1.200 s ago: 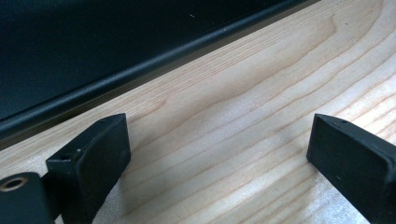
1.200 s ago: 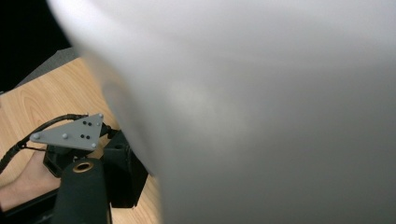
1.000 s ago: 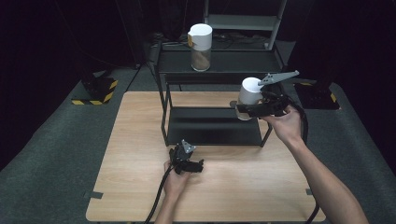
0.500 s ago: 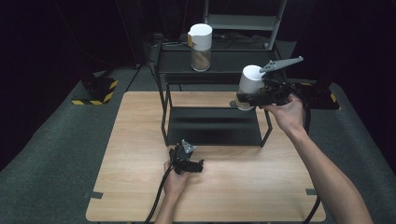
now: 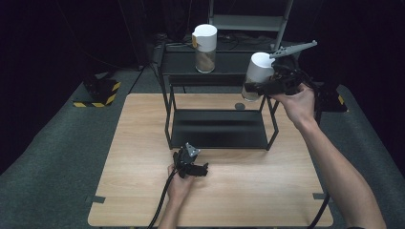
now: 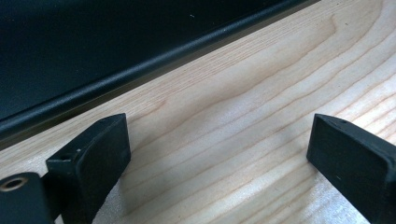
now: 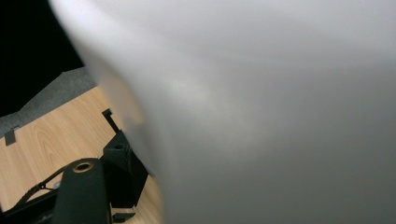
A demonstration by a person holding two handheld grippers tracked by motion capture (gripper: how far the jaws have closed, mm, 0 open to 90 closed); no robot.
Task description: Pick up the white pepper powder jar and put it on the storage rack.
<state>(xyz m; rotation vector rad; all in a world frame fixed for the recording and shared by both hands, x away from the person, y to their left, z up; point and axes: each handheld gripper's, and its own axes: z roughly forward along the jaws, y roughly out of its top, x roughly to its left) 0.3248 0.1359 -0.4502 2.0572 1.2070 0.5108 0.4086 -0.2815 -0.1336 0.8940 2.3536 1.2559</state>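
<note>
A jar (image 5: 255, 76) with a tall white lid and a clear lower part is held aloft, tilted with its top toward eleven o'clock. It is seen at the table's two o'clock, beside the right end of the rack's top shelf (image 5: 224, 67).

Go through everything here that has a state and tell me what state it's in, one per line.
White-lidded jar in the right gripper: held in the air, tilted, beside the rack's top shelf.
Second white-lidded jar: upright on the black metal rack.
Right gripper: shut on the jar.
Left gripper: open, on the wooden table.
</note>
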